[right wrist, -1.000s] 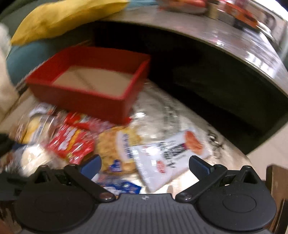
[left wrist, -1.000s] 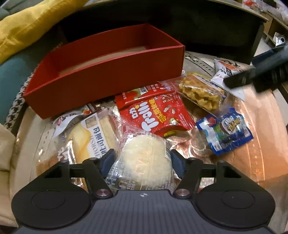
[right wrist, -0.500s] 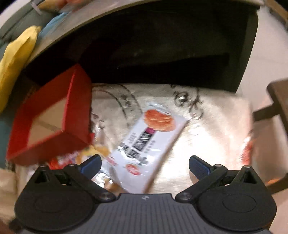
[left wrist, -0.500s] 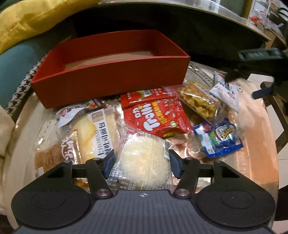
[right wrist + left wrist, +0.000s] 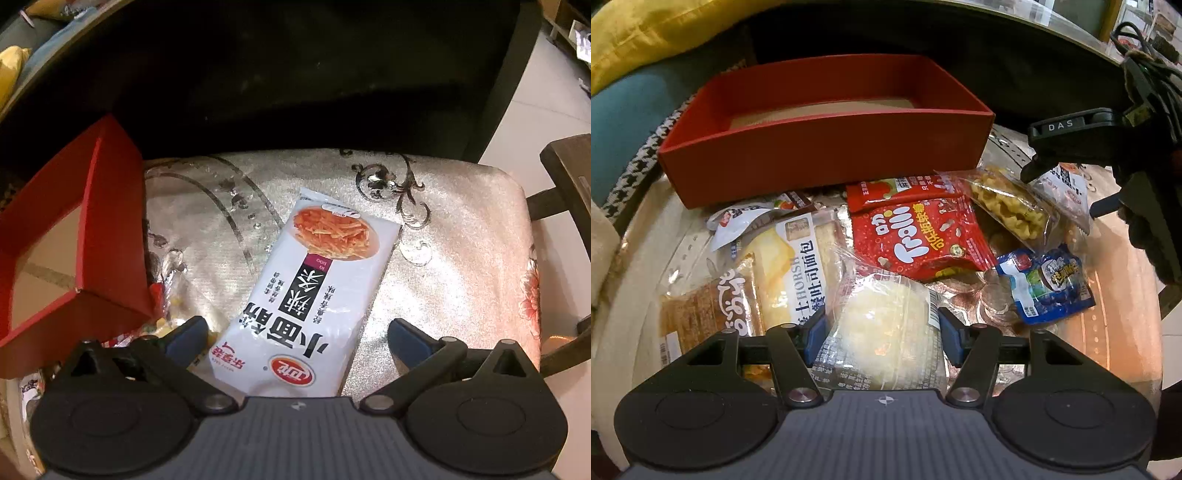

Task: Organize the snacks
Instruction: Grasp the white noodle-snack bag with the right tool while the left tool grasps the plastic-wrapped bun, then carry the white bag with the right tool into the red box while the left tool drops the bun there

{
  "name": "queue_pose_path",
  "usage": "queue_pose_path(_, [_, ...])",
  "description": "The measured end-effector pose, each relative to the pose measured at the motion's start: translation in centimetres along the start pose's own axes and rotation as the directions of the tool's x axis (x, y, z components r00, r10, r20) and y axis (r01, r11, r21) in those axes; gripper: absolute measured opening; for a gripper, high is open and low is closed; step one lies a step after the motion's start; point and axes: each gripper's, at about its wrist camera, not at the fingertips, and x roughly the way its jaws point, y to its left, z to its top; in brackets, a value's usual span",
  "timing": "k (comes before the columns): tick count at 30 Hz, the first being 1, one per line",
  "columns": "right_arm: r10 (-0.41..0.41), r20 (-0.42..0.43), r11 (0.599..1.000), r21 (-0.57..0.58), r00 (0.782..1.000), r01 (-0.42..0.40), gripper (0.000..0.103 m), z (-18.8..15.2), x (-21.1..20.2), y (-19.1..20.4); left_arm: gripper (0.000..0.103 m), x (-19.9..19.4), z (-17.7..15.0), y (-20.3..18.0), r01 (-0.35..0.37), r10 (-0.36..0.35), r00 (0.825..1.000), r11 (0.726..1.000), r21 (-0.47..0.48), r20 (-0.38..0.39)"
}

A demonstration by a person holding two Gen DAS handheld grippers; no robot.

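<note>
Swinging over from the snack pile, the right gripper [image 5: 295,338] now hovers above the white noodle packet [image 5: 314,291], jaws wide, the packet lying between its fingers on the cloth just beside the empty red box [image 5: 110,221]. Left gripper [image 5: 881,328] has narrowed around the wrapped bun [image 5: 882,325]; grasp likely next.

"Trolli" is printed on the red bag [image 5: 919,236], and "HORSH" on the bread wrapper [image 5: 801,266]. "DAS" is read on the right gripper [image 5: 1067,125].
</note>
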Motion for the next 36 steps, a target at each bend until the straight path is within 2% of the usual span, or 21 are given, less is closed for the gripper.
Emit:
queue_pose_path(4, [0.04,0.001,0.998,-0.045,0.999,-0.04,0.098,-0.2,0.0,-0.4,0.068,0.0,0.1,0.2,0.003,-0.003,1.0,1.0,-0.011,-0.001])
queue_pose_path(8, [0.067,0.025,0.992,-0.111,0.997,-0.063,0.061,-0.8,-1.5,-1.3,0.067,-0.1,0.2,0.4,-0.005,0.005,1.0,1.0,-0.017,0.004])
queue_pose_path(10, [0.101,0.015,0.989,-0.108,0.995,-0.099,0.057,-1.0,-1.9,-2.0,0.067,-0.1,0.2,0.4,-0.01,0.01,1.0,1.0,-0.018,0.006])
queue_pose_path(14, [0.098,0.036,0.986,-0.138,0.995,-0.092,0.049,-1.8,-2.9,-2.9,0.067,-0.3,0.2,0.4,-0.019,0.019,1.0,0.999,-0.038,0.004])
queue_pose_path(17, [0.124,0.045,0.984,-0.135,0.991,-0.117,0.047,-2.8,-4.2,-4.2,0.067,-0.9,0.2,0.4,-0.017,0.018,1.0,0.998,-0.063,0.012])
queue_pose_path(20, [0.115,0.061,0.983,-0.15,0.991,-0.105,0.046,-3.7,-5.1,-5.0,0.067,-1.4,0.2,0.0,-0.013,0.014,1.0,0.997,-0.073,0.023])
queue_pose_path(26, [0.178,0.081,0.974,-0.154,0.981,-0.164,0.045,-6.0,-7.4,-5.5,0.067,-2.6,-0.1,-1.3,-0.007,0.011,0.998,0.998,-0.066,0.061])
queue_pose_path(29, [0.227,0.092,0.964,-0.16,0.97,-0.211,0.045,-7.0,-8.6,-5.0,0.067,-2.8,0.0,-1.2,0.005,0.0,0.998,0.996,-0.093,0.061])
queue_pose_path(36, [0.328,0.085,0.925,-0.233,0.941,-0.301,0.045,-8.7,-10.4,-1.5,0.067,-3.7,0.1,0.0,-0.022,0.037,0.995,0.989,-0.148,0.096])
